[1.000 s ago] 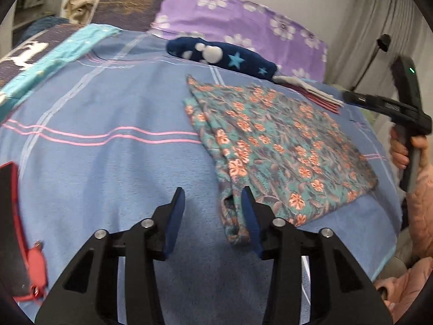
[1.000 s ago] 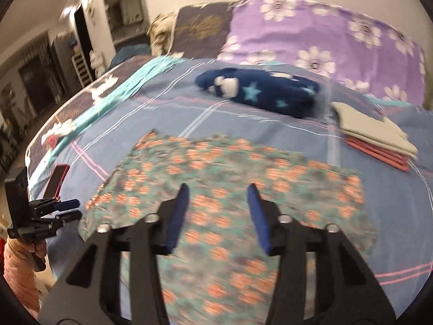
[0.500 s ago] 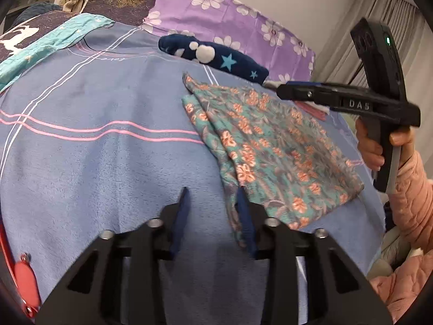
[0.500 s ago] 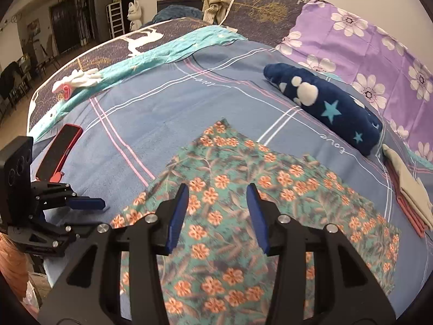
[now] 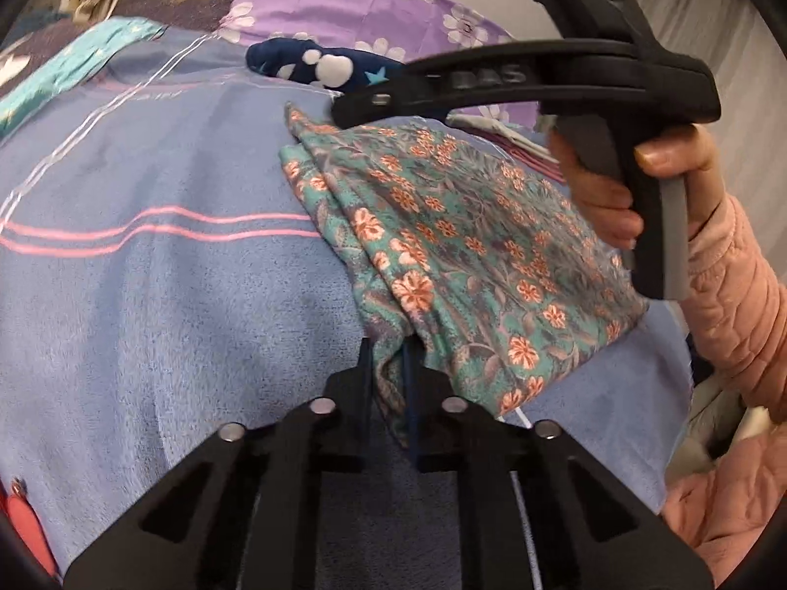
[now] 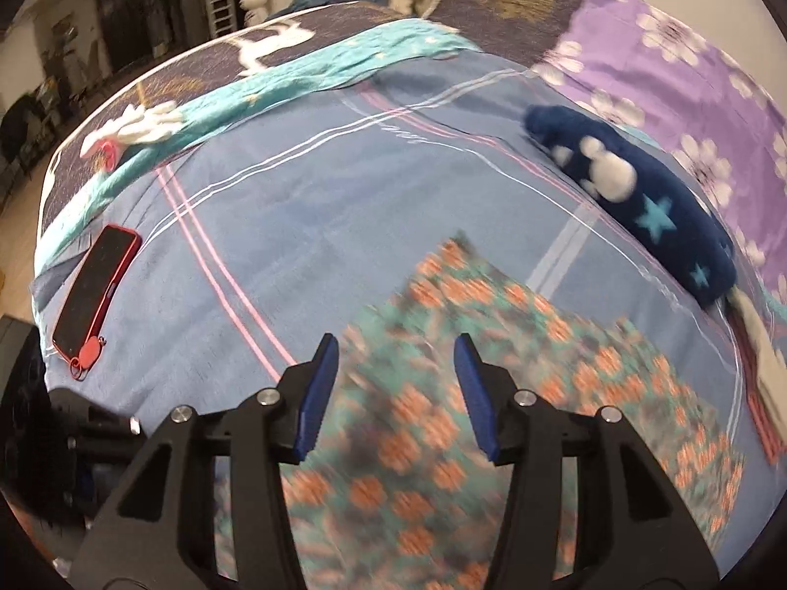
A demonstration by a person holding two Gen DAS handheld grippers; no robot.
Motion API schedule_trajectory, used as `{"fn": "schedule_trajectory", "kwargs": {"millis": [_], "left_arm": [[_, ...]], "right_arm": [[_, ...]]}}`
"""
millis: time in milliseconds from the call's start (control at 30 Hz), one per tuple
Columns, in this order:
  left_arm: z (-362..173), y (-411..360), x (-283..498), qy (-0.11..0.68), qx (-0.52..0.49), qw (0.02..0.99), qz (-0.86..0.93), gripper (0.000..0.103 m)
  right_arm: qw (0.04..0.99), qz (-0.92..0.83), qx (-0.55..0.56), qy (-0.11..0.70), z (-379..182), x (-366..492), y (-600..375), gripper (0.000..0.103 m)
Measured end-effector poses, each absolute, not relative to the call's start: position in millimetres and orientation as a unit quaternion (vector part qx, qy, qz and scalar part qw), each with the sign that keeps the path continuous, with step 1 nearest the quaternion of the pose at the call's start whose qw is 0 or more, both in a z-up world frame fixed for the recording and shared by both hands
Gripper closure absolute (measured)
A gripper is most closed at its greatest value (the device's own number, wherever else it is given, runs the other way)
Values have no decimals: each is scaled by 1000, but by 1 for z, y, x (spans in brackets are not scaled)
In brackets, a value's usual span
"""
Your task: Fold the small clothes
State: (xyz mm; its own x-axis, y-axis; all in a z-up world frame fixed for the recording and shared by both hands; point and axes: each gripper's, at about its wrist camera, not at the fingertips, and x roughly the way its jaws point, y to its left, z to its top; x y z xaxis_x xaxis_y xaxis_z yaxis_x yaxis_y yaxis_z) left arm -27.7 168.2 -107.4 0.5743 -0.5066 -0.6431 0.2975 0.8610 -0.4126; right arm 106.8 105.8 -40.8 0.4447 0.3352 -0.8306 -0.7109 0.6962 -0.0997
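A teal floral garment [image 5: 457, 241] lies folded on the blue bedspread [image 5: 162, 285]. My left gripper [image 5: 391, 368] is shut on the garment's near corner, with cloth pinched between the jaws. My right gripper [image 6: 396, 378] is open and empty, hovering over the garment [image 6: 492, 418] near its far left corner. The right gripper also shows in the left wrist view [image 5: 354, 108], held by a hand above the garment's far edge.
A navy star-patterned garment [image 6: 634, 196] lies by the purple flowered pillow [image 6: 688, 69]. A folded stack with red edges [image 6: 757, 368] sits at the right. A red-cased phone [image 6: 93, 290] lies at the bed's left edge.
My left gripper moved forward and closed on the garment's near corner. My right gripper swung left across the garment toward its far left corner, staying open.
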Motion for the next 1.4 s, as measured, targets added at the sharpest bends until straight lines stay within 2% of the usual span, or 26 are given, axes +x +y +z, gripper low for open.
{"fn": "schedule_trajectory", "kwargs": {"millis": [33,67,167,200,233,300,367,433,533,633,700,733,833,900,967,1033,1133,1200,1400], "left_arm": [[-109,172,-29,401,-148,875,-228,95],[-111,174,-30,402,-161,872,-228,95],[-114,176,-32,400,-178,870,-226,96],[-114,175,-33,399,-178,871,-224,98],[-114,174,-33,398,-178,872,-224,101],[-112,170,-38,395,-168,875,-223,101],[-112,166,-44,395,-155,877,-225,101],[-115,169,-48,396,-164,874,-227,101],[-114,175,-52,391,-172,874,-233,101],[-111,178,-60,382,-169,877,-238,100],[-108,179,-63,376,-169,880,-238,94],[-105,177,-64,373,-168,882,-236,91],[-93,176,-71,348,-174,887,-247,90],[-85,175,-76,328,-183,887,-270,87],[-82,170,-77,326,-173,887,-278,71],[-89,162,-71,352,-142,889,-256,69],[-106,161,-61,385,-146,877,-248,70],[-108,164,-62,377,-159,874,-262,93],[-93,176,-77,345,-172,882,-270,100]], "right_arm": [[815,314,-239,425,-46,108,116,60],[811,308,-248,431,-50,109,123,67],[795,278,-288,455,-73,116,145,68],[795,256,-305,458,-83,120,150,74],[800,237,-307,459,-90,126,151,88],[812,243,-238,473,-86,142,143,98],[829,256,-186,462,-76,153,136,103],[842,264,-164,440,-69,161,131,103],[823,297,-126,467,-66,164,119,103],[835,298,-166,432,-53,147,105,97],[832,301,-188,427,-49,137,97,89],[829,302,-191,431,-50,135,93,89],[818,305,-191,448,-56,124,82,88],[817,312,-188,448,-58,114,75,83],[814,329,-183,443,-57,99,69,76],[813,339,-187,436,-54,85,63,70],[816,346,-205,416,-50,61,54,63],[818,345,-210,408,-48,53,48,58],[831,328,-207,398,-45,41,20,55]]}}
